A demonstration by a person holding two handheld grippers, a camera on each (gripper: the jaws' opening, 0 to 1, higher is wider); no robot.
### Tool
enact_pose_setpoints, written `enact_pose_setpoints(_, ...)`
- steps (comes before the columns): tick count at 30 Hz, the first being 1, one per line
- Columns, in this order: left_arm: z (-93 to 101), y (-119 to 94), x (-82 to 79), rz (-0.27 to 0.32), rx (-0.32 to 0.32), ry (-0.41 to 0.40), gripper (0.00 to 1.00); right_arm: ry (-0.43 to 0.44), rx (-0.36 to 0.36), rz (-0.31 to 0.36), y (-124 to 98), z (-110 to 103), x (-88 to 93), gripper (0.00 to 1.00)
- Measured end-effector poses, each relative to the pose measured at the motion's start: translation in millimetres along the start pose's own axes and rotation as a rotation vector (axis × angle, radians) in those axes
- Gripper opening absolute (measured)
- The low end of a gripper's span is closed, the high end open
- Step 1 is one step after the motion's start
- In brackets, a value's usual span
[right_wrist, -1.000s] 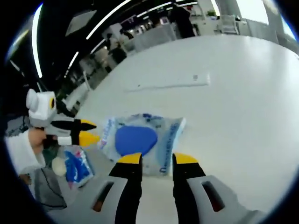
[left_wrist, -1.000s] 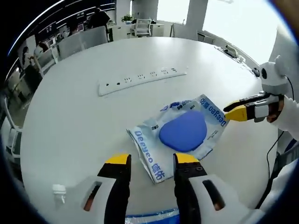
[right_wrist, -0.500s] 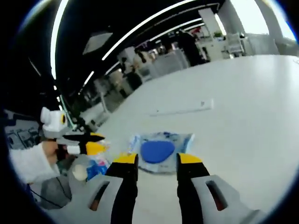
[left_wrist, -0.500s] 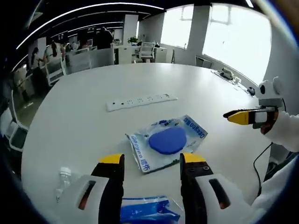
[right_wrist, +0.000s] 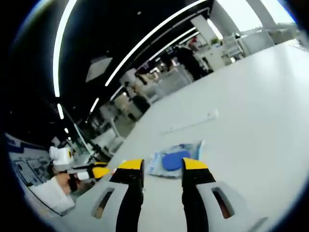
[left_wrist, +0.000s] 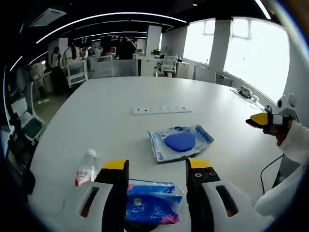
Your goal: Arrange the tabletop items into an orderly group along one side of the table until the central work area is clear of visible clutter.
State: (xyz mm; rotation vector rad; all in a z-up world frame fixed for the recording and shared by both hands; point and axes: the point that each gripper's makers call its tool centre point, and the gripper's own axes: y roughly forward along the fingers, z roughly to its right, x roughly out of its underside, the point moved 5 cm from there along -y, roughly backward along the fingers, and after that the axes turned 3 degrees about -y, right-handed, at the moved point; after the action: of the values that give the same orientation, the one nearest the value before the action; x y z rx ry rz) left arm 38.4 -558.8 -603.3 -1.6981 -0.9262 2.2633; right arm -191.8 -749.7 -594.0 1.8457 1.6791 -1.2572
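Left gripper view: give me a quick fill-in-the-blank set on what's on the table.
1. The white power strip lies ___ the clear packet from the camera.
2. The pad inside that packet is ___ in colour.
3. The small bottle lies on its ___.

Missing words: beyond; blue; side

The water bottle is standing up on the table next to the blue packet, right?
Not quite. The bottle is lying on its side, not standing, as the left gripper view shows. It does lie on the table, beside the blue packet.
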Motion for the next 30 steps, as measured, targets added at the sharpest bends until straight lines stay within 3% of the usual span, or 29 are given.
enact_pose_setpoints(6, -6.3, -3.9, 8.3, -0.019, -0.024, -0.012, 0.47, -0.001, -0.016, -0.002, -1.3, -2.5, -0.5, 0.26)
enact_pose_setpoints(18, -10.9, -5.1, 10.3, -0.03, -0.048, -0.016, 0.46, -0.006, -0.035, -0.049, 2.5, -5.2, 9.4, 0.25)
enact_pose_setpoints(24, -26.1, -7.5, 28.7, -0.087, -0.088, -0.029, 0.44, -0.007, -0.046, -0.077, 1.1, -6.6, 17.4, 0.26)
enact_pose_setpoints(30, -40.8, -4.3, 49.4, -0.164, -0.102, -0.03, 0.45, 0.011, -0.072, -0.131, 0.3, -13.3, 36.3, 0.27)
